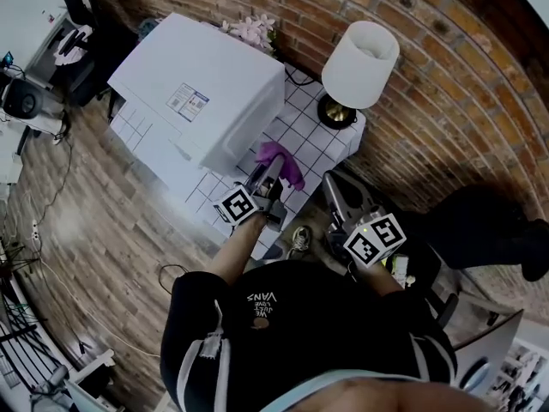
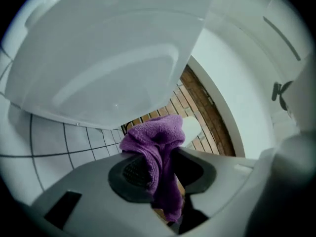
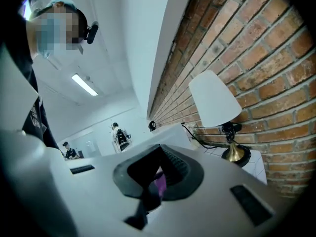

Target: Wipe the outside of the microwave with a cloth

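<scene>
The white microwave (image 1: 199, 93) stands on a white tiled table (image 1: 306, 140). A purple cloth (image 1: 281, 162) is bunched at the microwave's right front corner, and my left gripper (image 1: 271, 172) is shut on it. In the left gripper view the cloth (image 2: 157, 149) hangs folded between the pads, just under the microwave's white body (image 2: 108, 58). My right gripper (image 1: 334, 184) hovers to the right of the cloth, off the table's edge, with its jaws together and nothing held. A sliver of purple shows past its pads (image 3: 173, 169).
A lamp with a white shade (image 1: 360, 63) and a brass base stands on the table's right end against the brick wall (image 1: 446, 101). Pink flowers (image 1: 249, 29) sit behind the microwave. Wooden floor (image 1: 94, 221) lies to the left. The lamp (image 3: 215, 100) also shows in the right gripper view.
</scene>
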### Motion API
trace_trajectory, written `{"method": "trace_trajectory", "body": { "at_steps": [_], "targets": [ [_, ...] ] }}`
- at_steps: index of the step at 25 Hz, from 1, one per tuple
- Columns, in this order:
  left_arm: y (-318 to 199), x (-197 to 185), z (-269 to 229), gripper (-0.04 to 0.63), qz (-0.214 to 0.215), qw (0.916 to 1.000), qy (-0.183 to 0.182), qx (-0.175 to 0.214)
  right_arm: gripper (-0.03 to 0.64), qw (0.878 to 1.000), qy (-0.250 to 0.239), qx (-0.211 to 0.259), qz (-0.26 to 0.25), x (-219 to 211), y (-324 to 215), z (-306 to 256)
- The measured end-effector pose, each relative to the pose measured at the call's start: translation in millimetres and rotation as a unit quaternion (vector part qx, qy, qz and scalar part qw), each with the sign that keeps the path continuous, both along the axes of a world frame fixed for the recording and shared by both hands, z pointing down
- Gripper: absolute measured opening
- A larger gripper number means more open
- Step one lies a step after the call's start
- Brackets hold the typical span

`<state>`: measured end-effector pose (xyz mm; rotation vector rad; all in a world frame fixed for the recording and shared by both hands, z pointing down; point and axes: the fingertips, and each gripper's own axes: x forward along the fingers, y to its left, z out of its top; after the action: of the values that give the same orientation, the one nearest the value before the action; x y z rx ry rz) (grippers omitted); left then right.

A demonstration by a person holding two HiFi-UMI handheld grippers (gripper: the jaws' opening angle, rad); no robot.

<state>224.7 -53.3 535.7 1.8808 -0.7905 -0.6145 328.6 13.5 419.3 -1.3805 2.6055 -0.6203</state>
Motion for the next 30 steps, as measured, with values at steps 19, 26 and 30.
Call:
{"method": "trace_trajectory", "body": {
  "at_steps": [19, 26, 30],
  "targets": [
    [104, -230, -95, 0.129, 0.013, 0.9436, -0.251, 0.215, 0.0, 0.995, -0.008, 0.053, 0.08, -154, 60, -23],
    [117, -290, -122, 0.129, -0.026, 0.8994, -0.346, 0.267, -0.001, 0.994, 0.004, 0.064, 0.094, -187, 77, -25],
    [126, -308, -131, 0.129, -0.036, 0.883, -0.374, 0.281, -0.002, 0.993, 0.008, 0.066, 0.095, -202, 81, -22]
  ]
}}
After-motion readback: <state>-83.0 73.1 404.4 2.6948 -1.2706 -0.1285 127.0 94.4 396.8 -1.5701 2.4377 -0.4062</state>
